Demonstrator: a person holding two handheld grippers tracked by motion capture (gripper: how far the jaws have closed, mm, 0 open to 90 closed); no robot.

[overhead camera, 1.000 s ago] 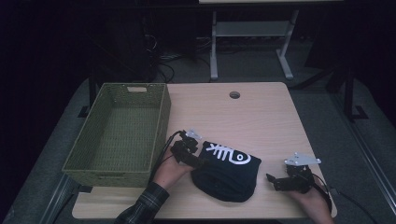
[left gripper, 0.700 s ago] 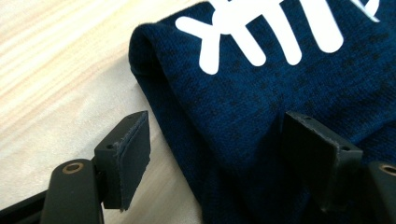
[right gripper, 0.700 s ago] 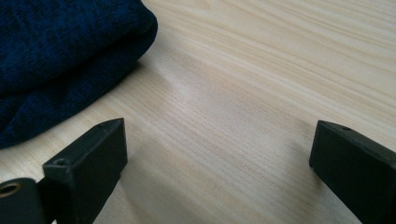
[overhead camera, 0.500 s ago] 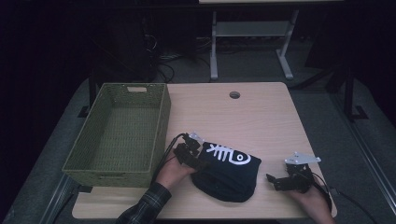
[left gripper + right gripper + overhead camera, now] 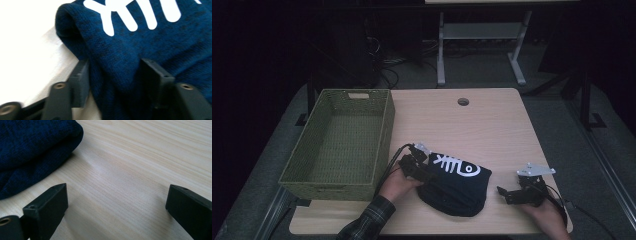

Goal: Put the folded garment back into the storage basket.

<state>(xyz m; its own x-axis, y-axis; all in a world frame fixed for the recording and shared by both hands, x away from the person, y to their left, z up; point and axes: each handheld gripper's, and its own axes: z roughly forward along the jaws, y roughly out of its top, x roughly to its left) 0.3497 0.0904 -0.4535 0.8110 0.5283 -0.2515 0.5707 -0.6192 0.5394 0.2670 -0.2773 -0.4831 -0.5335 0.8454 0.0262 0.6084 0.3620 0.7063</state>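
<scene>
Folded dark blue garment [image 5: 457, 185] with a white fish-bone print, lying near the front edge of the wooden table [image 5: 492, 125], roughly midway between its front corners. Woven green basket [image 5: 343, 140] standing empty along the left edge, close beside the garment's left end.

Most likely slip from here: a shallow bite. Left gripper [image 5: 418, 169] set on the garment's left fold, jaws part-way closed with a thick bunch of knit between them (both pads pressed into the cloth, seen in the left gripper view [image 5: 115, 72]). With only the top layers pinched, a lift would probably let the lower folds sag, unfold and drag across the table. If bound for the basket, a trailing tail could catch on the near rim and hang over it. Soft knit also compresses, so a grip that looks firm may loosen once the weight comes on.

Second risk: one-sided lifting. Right gripper [image 5: 512, 194] resting near the front right corner, just beside the garment's right end but apart from it. Jaws spread wide in the right gripper view [image 5: 115, 202], nothing between them but bare wood, touching no cloth. Left unsupported, that right end would likely swing and pull the fold out of the left jaws.
</scene>
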